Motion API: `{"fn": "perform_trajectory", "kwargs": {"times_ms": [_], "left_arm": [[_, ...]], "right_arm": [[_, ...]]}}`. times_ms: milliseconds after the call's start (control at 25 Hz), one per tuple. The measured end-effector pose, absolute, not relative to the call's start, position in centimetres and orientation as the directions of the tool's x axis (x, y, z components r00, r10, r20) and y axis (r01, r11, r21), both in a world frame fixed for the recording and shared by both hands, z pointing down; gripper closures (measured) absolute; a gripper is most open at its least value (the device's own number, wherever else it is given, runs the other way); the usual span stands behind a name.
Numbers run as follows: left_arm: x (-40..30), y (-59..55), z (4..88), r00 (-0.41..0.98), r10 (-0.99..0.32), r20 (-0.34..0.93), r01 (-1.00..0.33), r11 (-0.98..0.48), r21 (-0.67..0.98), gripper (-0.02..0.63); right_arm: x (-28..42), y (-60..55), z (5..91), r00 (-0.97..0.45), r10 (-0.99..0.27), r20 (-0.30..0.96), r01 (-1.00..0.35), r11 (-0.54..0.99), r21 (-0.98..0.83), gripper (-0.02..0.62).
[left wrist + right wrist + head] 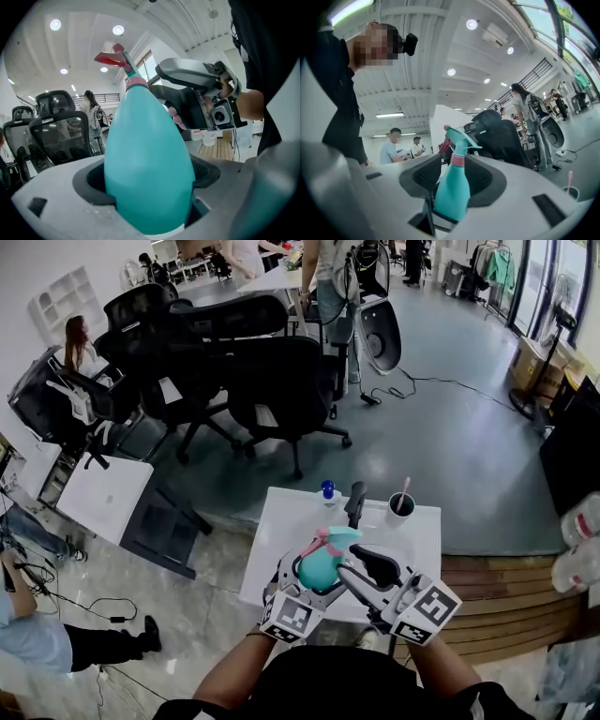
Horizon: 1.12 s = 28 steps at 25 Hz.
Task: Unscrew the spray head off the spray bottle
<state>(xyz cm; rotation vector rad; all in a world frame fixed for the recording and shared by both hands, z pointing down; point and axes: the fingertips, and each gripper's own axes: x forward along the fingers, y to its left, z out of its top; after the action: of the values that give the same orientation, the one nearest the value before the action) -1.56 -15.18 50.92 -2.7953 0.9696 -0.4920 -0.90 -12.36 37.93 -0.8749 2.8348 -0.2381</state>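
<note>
A teal spray bottle (317, 566) with a pink collar (323, 540) is held over the white table (281, 521). My left gripper (314, 575) is shut on its wide body (147, 159), both pads against it. In the left gripper view the spray head and its red trigger (114, 58) point up and left. My right gripper (362, 568) sits just right of the bottle, near its upper part. In the right gripper view the bottle (452, 190) and spray head (458, 139) stand between the open jaws (452, 180), with a gap on the right side.
On the table's far edge stand a small blue-capped bottle (327, 490), a black upright object (355, 504) and a cup with a pink stick (400, 506). Black office chairs (272, 390) crowd beyond. A wooden platform (511, 601) lies right, a white side table (98, 495) left.
</note>
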Motion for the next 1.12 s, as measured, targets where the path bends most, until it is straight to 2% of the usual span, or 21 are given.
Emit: {"fn": "perform_trajectory", "kwargs": {"times_ms": [280, 720, 920, 1120], "left_arm": [[-1.0, -14.9, 51.6, 0.72, -0.635, 0.28, -0.57, -0.771, -0.283, 0.133], [-0.4, -14.4, 51.8, 0.743, -0.606, 0.283, -0.543, -0.794, -0.274, 0.133], [0.1, -13.7, 51.8, 0.787, -0.557, 0.264, -0.509, -0.829, -0.232, 0.133], [0.5, -12.5, 51.2, 0.846, -0.477, 0.237, -0.43, -0.874, -0.227, 0.133]], "right_arm": [[-1.1, -13.5, 38.6, -0.771, -0.632, -0.073, -0.599, 0.76, -0.252, 0.436], [-1.6, -13.6, 38.9, -0.782, -0.621, -0.056, -0.591, 0.767, -0.251, 0.457], [-1.4, -13.4, 38.8, -0.809, -0.586, -0.057, -0.559, 0.795, -0.237, 0.46], [-1.6, -12.1, 38.1, -0.876, -0.478, -0.067, -0.465, 0.872, -0.152, 0.46]]}}
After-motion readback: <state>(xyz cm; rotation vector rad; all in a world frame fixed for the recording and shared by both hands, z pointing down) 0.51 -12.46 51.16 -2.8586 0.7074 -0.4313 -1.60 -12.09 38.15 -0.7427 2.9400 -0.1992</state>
